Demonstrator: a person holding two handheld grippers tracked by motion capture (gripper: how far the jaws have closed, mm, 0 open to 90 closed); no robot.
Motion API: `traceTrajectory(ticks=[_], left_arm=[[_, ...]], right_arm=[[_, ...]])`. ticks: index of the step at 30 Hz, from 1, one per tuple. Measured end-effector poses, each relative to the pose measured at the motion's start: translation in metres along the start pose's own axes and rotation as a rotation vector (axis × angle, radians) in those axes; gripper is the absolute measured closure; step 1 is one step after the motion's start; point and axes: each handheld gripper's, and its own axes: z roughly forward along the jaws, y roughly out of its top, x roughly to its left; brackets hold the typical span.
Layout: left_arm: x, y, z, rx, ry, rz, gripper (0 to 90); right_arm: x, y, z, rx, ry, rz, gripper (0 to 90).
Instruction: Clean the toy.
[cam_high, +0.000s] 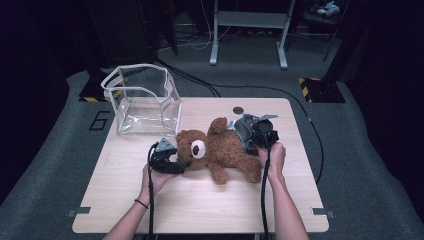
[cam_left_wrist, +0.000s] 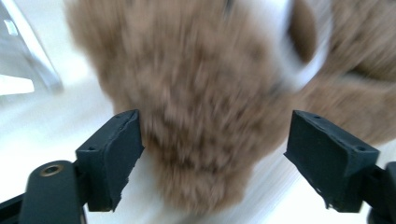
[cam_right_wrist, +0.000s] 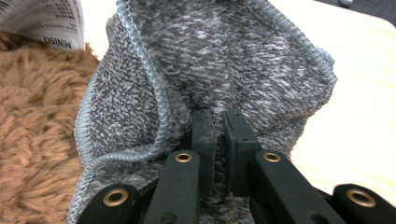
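In the left gripper view the teddy bear (cam_left_wrist: 201, 93) is smeared by motion blur and cut off at the top edge, while the right gripper view crops the grey knitted garment (cam_right_wrist: 224, 60) and a printed tag (cam_right_wrist: 44, 21), its text mostly unreadable.

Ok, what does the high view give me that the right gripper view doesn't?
High view alone: the clear bag standing at the table's far left, and the left gripper with jaws open at the teddy bear's head. Right gripper view alone: the right gripper shut on a fold of the grey knit garment, and a printed label by the fur. Both share the bear's brown fur, the garment and the wooden tabletop.
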Motion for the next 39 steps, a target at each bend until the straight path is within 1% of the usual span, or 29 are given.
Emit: traceTrajectory(ticks=[1,2,3,4,5,6,7,9,10,12,13,15,16,19,20,21,22,23,26,27,29,30,31,33,35,37,38,39], left_arm=[[0.001,-0.004,0.004,0.014,-0.006,-0.011,24.1],[0.001,-0.007,0.007,0.019,-0.002,-0.02,34.5],[0.003,-0.01,0.009,0.019,-0.009,-0.038,35.9],[0.004,-0.012,0.01,0.018,-0.01,-0.039,40.7],[0.005,-0.013,0.01,0.019,-0.009,-0.027,46.2],[0.005,-0.013,0.01,0.017,-0.009,-0.031,49.7],[0.005,-0.012,0.01,0.018,0.0,-0.026,54.7],[0.006,-0.011,0.009,0.025,-0.006,-0.016,61.9],[0.006,-0.01,0.009,0.029,-0.006,-0.013,65.2],[0.006,-0.009,0.009,0.029,-0.004,-0.006,71.1],[0.006,-0.009,0.009,0.036,0.001,0.009,73.1],[0.006,-0.009,0.009,0.033,-0.003,0.009,75.4],[0.006,-0.009,0.01,0.027,-0.008,-0.001,75.9],[0.007,-0.01,0.009,0.015,-0.012,-0.003,76.6],[0.007,-0.01,0.009,0.014,-0.008,-0.002,76.8],[0.007,-0.01,0.01,0.011,-0.01,-0.002,76.9],[0.008,-0.01,0.01,0.008,-0.008,-0.001,77.0],[0.008,-0.01,0.009,0.01,-0.012,-0.002,77.0],[0.009,-0.01,0.01,0.0,-0.01,-0.005,77.0],[0.009,-0.01,0.009,0.007,-0.018,-0.002,77.0],[0.009,-0.01,0.009,-0.002,-0.014,-0.005,77.0],[0.01,-0.01,0.009,-0.005,-0.014,-0.002,76.9],[0.01,-0.01,0.009,-0.005,-0.018,-0.007,76.9],[0.01,-0.01,0.008,-0.007,-0.022,-0.003,76.9],[0.01,-0.009,0.008,-0.009,-0.021,0.002,76.9],[0.01,-0.008,0.008,-0.005,-0.027,0.013,77.0],[0.01,-0.008,0.008,-0.011,-0.026,0.011,77.0],[0.01,-0.008,0.008,-0.012,-0.028,0.013,76.9]], right_arm=[[0.0,0.001,-0.002,-0.009,0.002,0.0,84.6],[0.002,0.001,-0.006,-0.018,0.006,0.0,84.7],[0.002,0.003,-0.009,-0.033,0.008,-0.01,84.7],[0.004,0.004,-0.014,-0.045,0.013,-0.017,84.7],[0.007,0.006,-0.017,-0.055,0.025,-0.02,84.8],[0.009,0.008,-0.021,-0.065,0.035,-0.024,84.8],[0.013,0.01,-0.025,-0.07,0.044,-0.036,84.8],[0.021,0.016,-0.031,-0.087,0.078,-0.044,85.0],[0.027,0.018,-0.033,-0.095,0.086,-0.059,85.0],[0.037,0.022,-0.033,-0.099,0.123,-0.074,85.2],[0.041,0.023,-0.031,-0.093,0.123,-0.09,85.3],[0.046,0.023,-0.024,-0.07,0.134,-0.089,85.5],[0.047,0.022,-0.02,-0.061,0.131,-0.088,85.6],[0.042,0.019,-0.011,-0.037,0.129,-0.063,85.8],[0.039,0.018,-0.009,-0.035,0.122,-0.068,85.9],[0.037,0.018,-0.008,-0.02,0.111,-0.06,86.0],[0.033,0.018,-0.006,-0.022,0.092,-0.074,86.0],[0.03,0.018,-0.005,-0.013,0.076,-0.073,86.0],[0.015,0.016,0.002,0.006,0.042,-0.06,86.0],[0.01,0.015,0.003,0.017,0.033,-0.054,86.0],[-0.001,0.014,0.007,0.028,0.004,-0.052,86.0],[-0.004,0.013,0.007,0.041,-0.003,-0.033,86.0],[-0.009,0.012,0.007,0.043,-0.011,-0.028,86.0],[-0.017,0.012,0.004,0.04,-0.016,-0.012,86.0],[-0.023,0.013,-0.003,0.023,-0.015,0.01,85.9],[-0.025,0.017,-0.011,0.005,-0.018,0.013,85.9],[-0.026,0.02,-0.016,-0.013,-0.022,0.004,85.9],[-0.026,0.023,-0.02,-0.019,-0.02,0.01,85.9]])
